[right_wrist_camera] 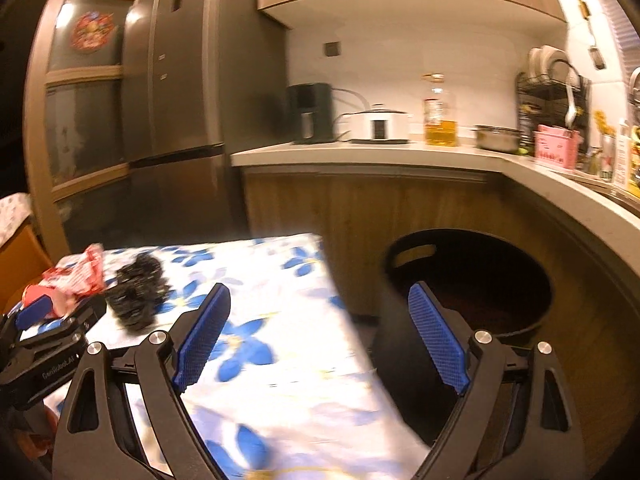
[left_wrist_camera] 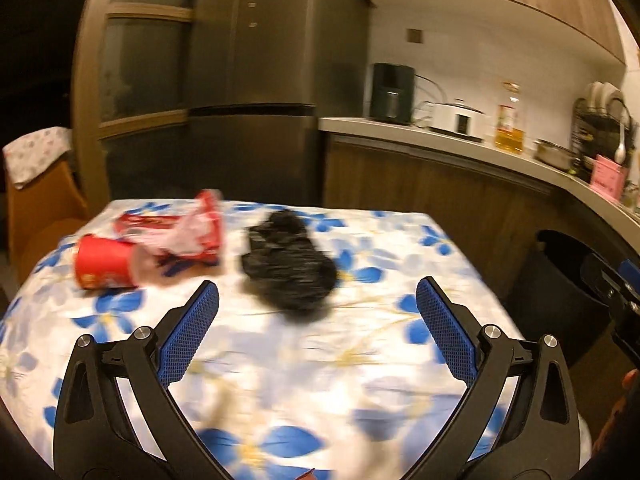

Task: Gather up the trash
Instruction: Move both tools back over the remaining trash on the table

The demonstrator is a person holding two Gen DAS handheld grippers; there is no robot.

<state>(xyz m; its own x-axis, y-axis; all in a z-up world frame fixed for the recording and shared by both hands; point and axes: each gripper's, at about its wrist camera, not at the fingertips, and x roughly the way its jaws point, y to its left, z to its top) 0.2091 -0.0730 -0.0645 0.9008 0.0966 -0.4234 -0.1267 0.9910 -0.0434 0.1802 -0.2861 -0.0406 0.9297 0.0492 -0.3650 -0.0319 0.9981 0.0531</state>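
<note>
A crumpled black plastic bag [left_wrist_camera: 290,262] lies on the flowered tablecloth [left_wrist_camera: 280,360], a little ahead of my left gripper [left_wrist_camera: 318,294], which is open and empty. To its left lie a red paper cup [left_wrist_camera: 104,266] on its side and a red and white wrapper [left_wrist_camera: 180,232]. My right gripper [right_wrist_camera: 320,298] is open and empty, above the table's right edge. The black bag [right_wrist_camera: 138,294] and the wrapper [right_wrist_camera: 78,276] are to its far left. A black trash bin [right_wrist_camera: 472,280] stands on the floor beside the table, also seen in the left wrist view [left_wrist_camera: 560,292].
A kitchen counter [right_wrist_camera: 400,156] runs behind and to the right, holding a cooker [right_wrist_camera: 380,124], an oil bottle [right_wrist_camera: 440,116] and a dish rack [right_wrist_camera: 548,84]. A fridge [left_wrist_camera: 260,80] stands behind the table. A chair with a cloth [left_wrist_camera: 36,168] is at the far left.
</note>
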